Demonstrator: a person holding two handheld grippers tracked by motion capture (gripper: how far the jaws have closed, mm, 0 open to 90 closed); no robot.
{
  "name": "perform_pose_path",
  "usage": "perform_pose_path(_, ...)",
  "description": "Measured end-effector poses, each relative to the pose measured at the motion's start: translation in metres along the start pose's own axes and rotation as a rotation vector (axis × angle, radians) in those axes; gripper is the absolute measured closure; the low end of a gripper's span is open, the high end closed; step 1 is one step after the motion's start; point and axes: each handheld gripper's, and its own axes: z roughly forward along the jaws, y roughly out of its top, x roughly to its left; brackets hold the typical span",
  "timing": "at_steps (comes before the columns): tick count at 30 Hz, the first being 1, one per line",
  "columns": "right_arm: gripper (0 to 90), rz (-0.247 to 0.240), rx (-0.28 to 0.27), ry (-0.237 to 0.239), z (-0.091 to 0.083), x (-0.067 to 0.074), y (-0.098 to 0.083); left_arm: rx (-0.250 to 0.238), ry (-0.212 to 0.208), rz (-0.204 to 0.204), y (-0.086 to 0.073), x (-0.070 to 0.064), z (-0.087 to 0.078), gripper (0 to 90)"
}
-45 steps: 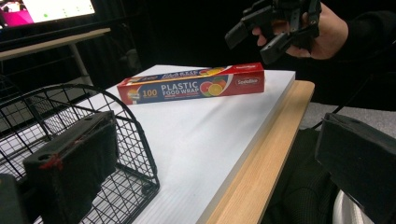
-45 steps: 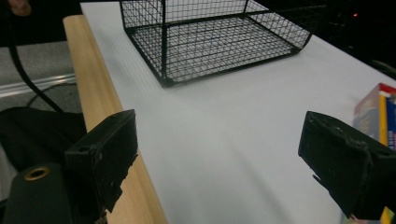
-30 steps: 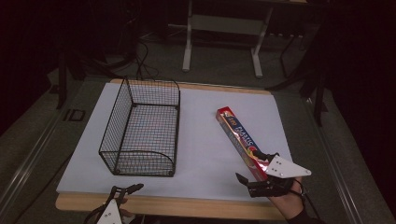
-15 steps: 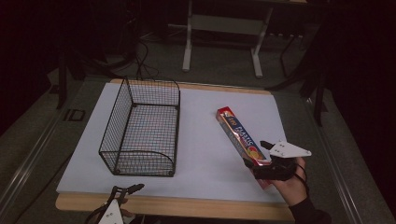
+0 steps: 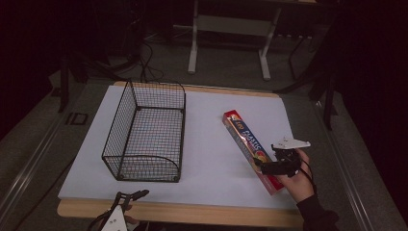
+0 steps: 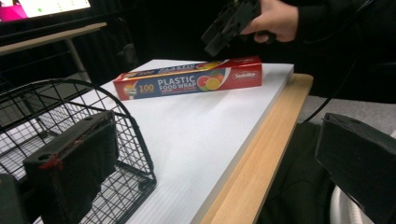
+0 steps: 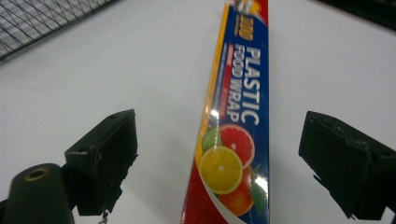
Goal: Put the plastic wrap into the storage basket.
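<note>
From above, the plastic wrap box lies diagonally on the white sheet at the table's right side, well apart from the empty wire basket. The right gripper hovers over the box's near end; its own view shows what the high view cannot: jaws spread wide, straddling the box, holding nothing. The left gripper sits at the front edge, jaws wide apart and empty, basket mesh just beyond one jaw.
</note>
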Motion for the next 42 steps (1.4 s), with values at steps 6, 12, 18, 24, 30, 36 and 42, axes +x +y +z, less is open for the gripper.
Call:
perform_pose_path(6, 12.4, 0.027, 0.113, -0.007, 0.02, -0.009, -0.001, 0.006, -0.003, 0.002, 0.0, 0.0, 0.0, 0.1)
perform_pose_path(12, 13.5, 0.036, 0.218, -0.012, 0.037, -0.015, 0.004, 0.003, -0.001, 0.0, 0.0, 0.0, 0.0, 0.1)
perform_pose_path(18, 14.5, 0.074, 0.315, 0.002, 0.051, -0.02, 0.012, 0.0, -0.004, -0.001, 0.0, 0.0, 0.0, 0.1)
perform_pose_path(24, 19.2, 0.1, 0.423, 0.009, 0.069, -0.022, 0.023, -0.003, -0.003, -0.007, 0.0, 0.001, -0.001, 0.1)
perform_pose_path(30, 23.4, 0.12, 0.482, 0.01, 0.078, -0.021, 0.033, -0.005, -0.008, -0.003, 0.0, 0.0, -0.001, 0.1)
perform_pose_path(36, 31.4, 0.116, 0.575, -0.004, 0.094, -0.019, 0.044, 0.001, -0.005, -0.002, 0.0, 0.0, -0.001, 0.1)
perform_pose_path(42, 35.1, 0.138, 0.614, 0.0, 0.104, -0.02, 0.05, 0.001, -0.016, -0.005, 0.0, 0.0, -0.001, 0.1)
